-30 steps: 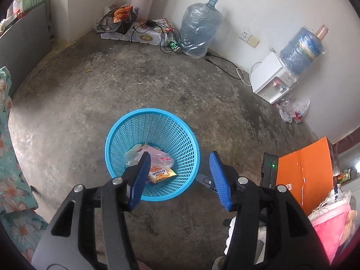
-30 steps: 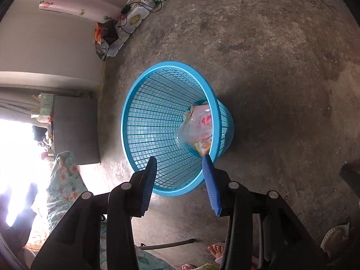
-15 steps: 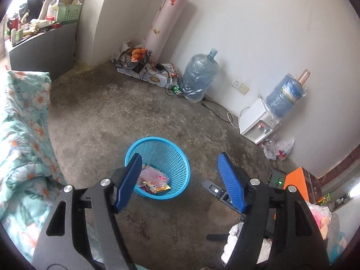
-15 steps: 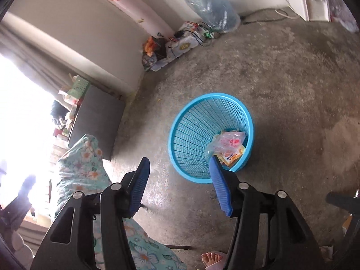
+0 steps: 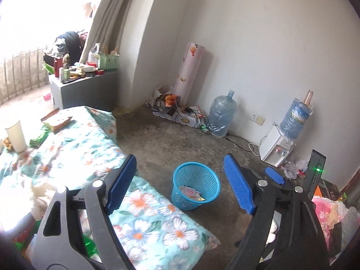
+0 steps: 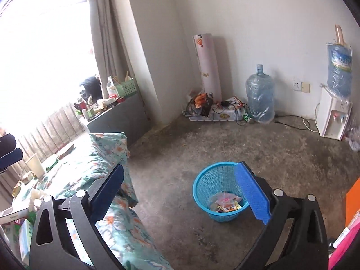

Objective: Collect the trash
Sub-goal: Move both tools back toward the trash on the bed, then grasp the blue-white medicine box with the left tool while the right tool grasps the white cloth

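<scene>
Both grippers empty, left gripper [image 5: 180, 184] and right gripper [image 6: 180, 193] with jaws opening wide, blue basket [image 6: 203, 185] on the concrete floor [image 6: 281, 157] ahead, wrappers [image 6: 226, 203] inside, floral cloth [image 5: 146, 220] beside it

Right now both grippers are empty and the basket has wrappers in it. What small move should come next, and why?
Probably swing the left gripper toward the green wrapper on the floral cloth. Both grippers' jaws are opening with nothing between them, the blue basket already holds wrappers, and litter remains beside the white cup.
</scene>
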`<action>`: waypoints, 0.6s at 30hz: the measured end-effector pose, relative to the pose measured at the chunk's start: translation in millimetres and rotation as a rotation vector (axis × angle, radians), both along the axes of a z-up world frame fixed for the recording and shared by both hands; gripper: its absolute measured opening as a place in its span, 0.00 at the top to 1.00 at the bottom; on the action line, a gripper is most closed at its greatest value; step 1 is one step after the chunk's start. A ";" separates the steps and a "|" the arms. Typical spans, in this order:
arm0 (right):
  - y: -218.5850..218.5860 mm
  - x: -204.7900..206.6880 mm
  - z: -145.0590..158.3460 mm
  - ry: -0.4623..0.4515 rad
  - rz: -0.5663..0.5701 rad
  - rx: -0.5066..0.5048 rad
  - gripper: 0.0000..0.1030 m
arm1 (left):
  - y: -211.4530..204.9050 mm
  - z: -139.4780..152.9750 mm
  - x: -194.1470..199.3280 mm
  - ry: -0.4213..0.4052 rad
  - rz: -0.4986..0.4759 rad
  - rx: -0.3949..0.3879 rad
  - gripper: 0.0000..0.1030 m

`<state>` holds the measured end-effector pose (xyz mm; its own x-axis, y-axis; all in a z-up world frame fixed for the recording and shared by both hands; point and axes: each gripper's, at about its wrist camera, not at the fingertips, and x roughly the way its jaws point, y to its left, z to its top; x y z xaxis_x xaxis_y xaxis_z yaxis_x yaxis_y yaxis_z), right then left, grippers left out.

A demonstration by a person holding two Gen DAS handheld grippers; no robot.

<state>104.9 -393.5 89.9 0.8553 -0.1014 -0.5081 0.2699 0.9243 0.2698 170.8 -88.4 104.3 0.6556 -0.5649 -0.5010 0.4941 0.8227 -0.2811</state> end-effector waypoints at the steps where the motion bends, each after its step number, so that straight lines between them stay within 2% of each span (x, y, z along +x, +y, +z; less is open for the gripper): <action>1: 4.4 -3.4 5.6 -0.009 0.029 0.022 0.06 | 17.8 3.8 -7.3 -0.009 0.026 -0.010 0.26; 6: 26.8 -6.7 20.1 -0.023 0.186 0.151 0.06 | 98.4 16.8 -41.0 -0.057 0.185 -0.004 0.25; 11: 65.8 1.0 27.0 -0.006 0.328 0.213 0.06 | 165.3 14.9 -65.6 -0.058 0.318 -0.013 0.25; 18: 109.0 13.2 21.2 0.058 0.452 0.282 0.06 | 227.5 1.3 -92.6 -0.051 0.440 -0.018 0.25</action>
